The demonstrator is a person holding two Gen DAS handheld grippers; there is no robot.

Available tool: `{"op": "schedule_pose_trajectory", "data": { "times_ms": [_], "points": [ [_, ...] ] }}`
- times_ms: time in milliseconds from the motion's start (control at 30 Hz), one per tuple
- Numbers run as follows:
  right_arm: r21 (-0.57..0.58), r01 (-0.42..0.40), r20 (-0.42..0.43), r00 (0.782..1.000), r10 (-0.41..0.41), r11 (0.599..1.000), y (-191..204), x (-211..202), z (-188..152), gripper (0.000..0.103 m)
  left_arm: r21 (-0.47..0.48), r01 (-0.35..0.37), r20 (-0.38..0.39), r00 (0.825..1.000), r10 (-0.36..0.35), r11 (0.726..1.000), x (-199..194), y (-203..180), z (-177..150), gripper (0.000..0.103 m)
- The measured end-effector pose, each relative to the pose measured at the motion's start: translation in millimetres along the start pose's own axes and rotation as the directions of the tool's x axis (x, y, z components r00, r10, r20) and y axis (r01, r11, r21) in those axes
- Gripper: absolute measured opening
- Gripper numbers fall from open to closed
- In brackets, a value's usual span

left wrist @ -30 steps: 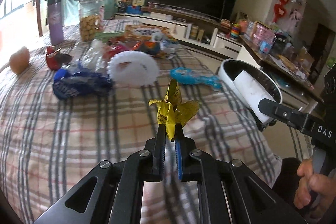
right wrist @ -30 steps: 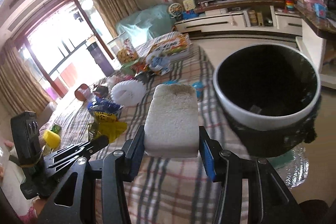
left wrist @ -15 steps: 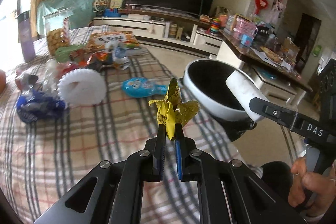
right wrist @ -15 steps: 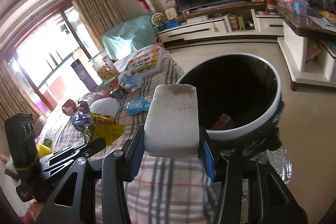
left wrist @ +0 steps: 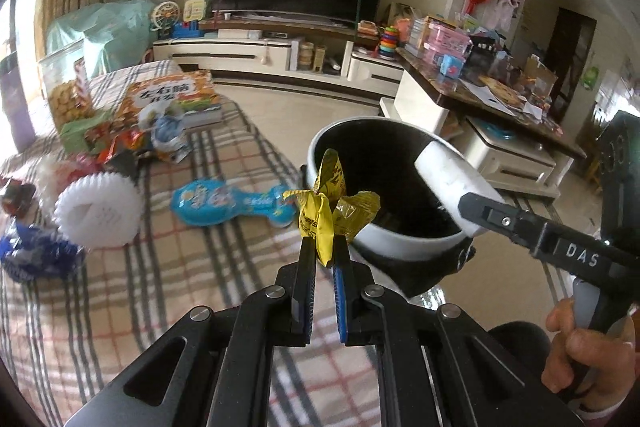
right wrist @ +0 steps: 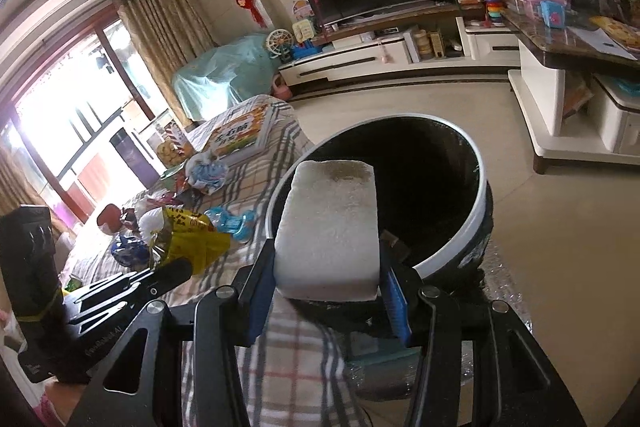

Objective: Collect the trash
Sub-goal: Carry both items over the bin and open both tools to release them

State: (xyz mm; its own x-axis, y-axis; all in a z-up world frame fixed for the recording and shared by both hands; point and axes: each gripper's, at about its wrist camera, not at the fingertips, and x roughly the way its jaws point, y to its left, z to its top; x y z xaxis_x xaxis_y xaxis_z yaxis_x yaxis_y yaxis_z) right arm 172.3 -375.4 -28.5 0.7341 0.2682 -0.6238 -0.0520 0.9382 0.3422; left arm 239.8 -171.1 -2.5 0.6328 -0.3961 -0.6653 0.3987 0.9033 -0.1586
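Yellow wrapper, white block, plaid cloth

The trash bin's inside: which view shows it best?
The right wrist view: it looks down into the trash bin, past the white foam block, and shows scraps at the bottom. The left wrist view shows the bin at a lower angle, its interior mostly dark.

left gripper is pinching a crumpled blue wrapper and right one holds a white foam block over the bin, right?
Not quite: the left wrist view shows the left gripper pinching a crumpled yellow wrapper, not blue. The right gripper does hold the white foam block over the round black, white-rimmed bin.
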Motion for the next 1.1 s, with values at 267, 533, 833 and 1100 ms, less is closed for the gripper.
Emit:
{"op": "schedule_pose_trajectory", "data": {
  "times_ms": [267, 533, 833, 1100],
  "points": [
    [0.014, 0.01, -0.006, 1.0, -0.01, 1.0, -16.2, 4.3, 10.6, 0.049, 0.028, 0.016, -0.013, 1.0, -0.016, 0.999, 22.1, -15.8, 13.5, 0.007],
    [-0.002, 0.036, -0.011, 0.999, -0.036, 0.999, -27.3, 12.1, 23.9, 0.049, 0.04, 0.023, -0.028, 0.999, -0.022, 0.999, 43.9, -27.3, 27.9, 0.007],
    [0.012, 0.041, -0.021, 0.999, -0.04, 0.999, -41.0, 20.8, 32.8, 0.05, 0.044, 0.016, -0.049, 0.999, -0.014, 0.999, 64.2, -33.7, 36.7, 0.008],
    [0.042, 0.035, -0.036, 0.999, -0.033, 0.999, -50.7, 25.9, 36.9, 0.053, 0.033, 0.019, -0.071, 0.997, -0.017, 0.999, 74.7, -36.0, 39.8, 0.019]
  ]
}}
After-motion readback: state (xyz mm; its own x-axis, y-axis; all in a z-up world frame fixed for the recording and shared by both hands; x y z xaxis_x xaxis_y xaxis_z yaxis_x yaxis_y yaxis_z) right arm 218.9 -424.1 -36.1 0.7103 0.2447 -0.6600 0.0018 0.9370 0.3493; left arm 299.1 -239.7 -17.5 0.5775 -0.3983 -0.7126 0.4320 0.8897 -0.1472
